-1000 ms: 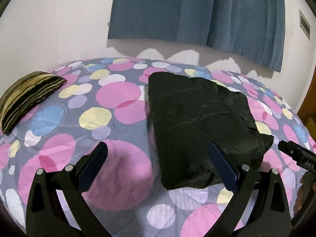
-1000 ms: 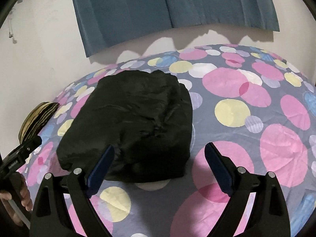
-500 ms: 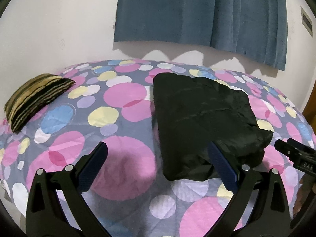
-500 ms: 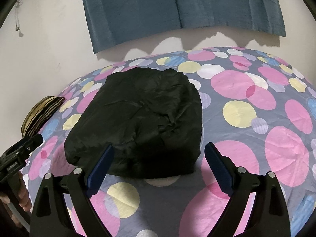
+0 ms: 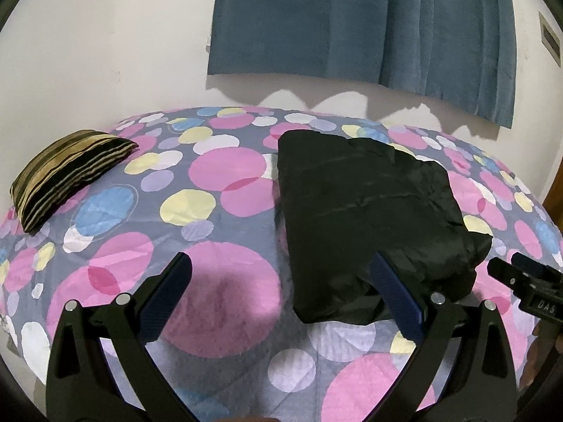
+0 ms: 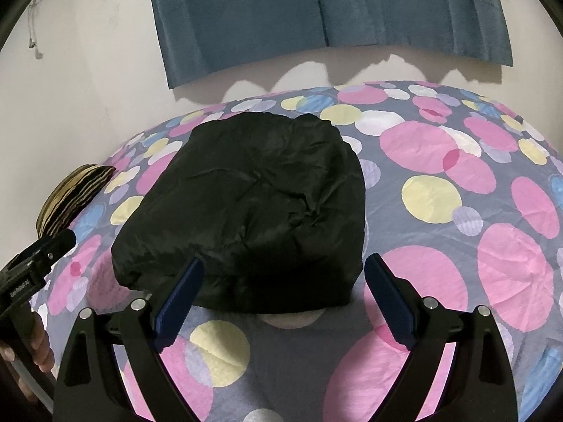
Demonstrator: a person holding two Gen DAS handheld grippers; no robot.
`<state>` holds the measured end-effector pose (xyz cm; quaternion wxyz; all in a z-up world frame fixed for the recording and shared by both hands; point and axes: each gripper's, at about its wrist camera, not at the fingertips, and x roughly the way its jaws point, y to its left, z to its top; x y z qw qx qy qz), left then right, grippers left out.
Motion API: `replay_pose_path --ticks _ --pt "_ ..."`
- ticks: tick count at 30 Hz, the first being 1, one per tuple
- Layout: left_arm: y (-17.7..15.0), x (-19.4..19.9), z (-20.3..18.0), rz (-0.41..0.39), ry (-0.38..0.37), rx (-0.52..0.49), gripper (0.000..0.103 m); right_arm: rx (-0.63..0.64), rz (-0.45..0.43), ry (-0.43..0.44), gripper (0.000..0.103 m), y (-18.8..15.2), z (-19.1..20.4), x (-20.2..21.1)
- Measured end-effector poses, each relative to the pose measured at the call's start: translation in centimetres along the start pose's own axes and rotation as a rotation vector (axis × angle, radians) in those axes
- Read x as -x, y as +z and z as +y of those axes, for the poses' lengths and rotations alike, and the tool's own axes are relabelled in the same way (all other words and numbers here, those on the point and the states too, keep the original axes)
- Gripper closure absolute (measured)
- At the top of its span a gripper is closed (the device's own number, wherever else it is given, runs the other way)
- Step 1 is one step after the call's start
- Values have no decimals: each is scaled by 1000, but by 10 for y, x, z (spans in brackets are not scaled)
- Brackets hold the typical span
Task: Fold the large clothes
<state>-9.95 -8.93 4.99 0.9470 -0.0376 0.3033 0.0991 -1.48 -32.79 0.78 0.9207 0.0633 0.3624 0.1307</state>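
Observation:
A black puffy garment (image 5: 366, 211) lies folded into a thick rectangular bundle on the polka-dot bed cover; it also shows in the right wrist view (image 6: 253, 211). My left gripper (image 5: 279, 277) is open and empty, held above the cover in front of the bundle's near left corner. My right gripper (image 6: 283, 274) is open and empty, held just in front of the bundle's near edge. Neither gripper touches the garment. The right gripper's body shows at the right edge of the left wrist view (image 5: 527, 288), and the left gripper's body at the left edge of the right wrist view (image 6: 31, 267).
The bed (image 5: 218, 211) has a grey cover with pink, yellow and blue circles. A striped brown and gold cushion (image 5: 67, 176) lies at the bed's far left; it also shows in the right wrist view (image 6: 70, 200). A blue curtain (image 5: 369, 21) hangs on the white wall behind.
Both grippers have drawn back and up from the folded bundle, which now appears smaller and farther. The bundle itself has not moved. Both stay open.

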Motion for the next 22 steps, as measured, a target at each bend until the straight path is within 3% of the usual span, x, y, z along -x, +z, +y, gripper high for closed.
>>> replay_pose_path --ticks 12,16,19,22 --pt "-4 -6 1 22 -15 -7 2 -5 15 12 11 -3 1 -5" --pt "1 -15 18 18 10 40 2 -21 7 23 11 3 -11 -3" --pt "8 -35 45 50 68 58 2 -38 -10 0 11 11 -30 0" --pt "10 -66 91 101 157 110 2 -70 -13 -79 11 19 -71 -7"
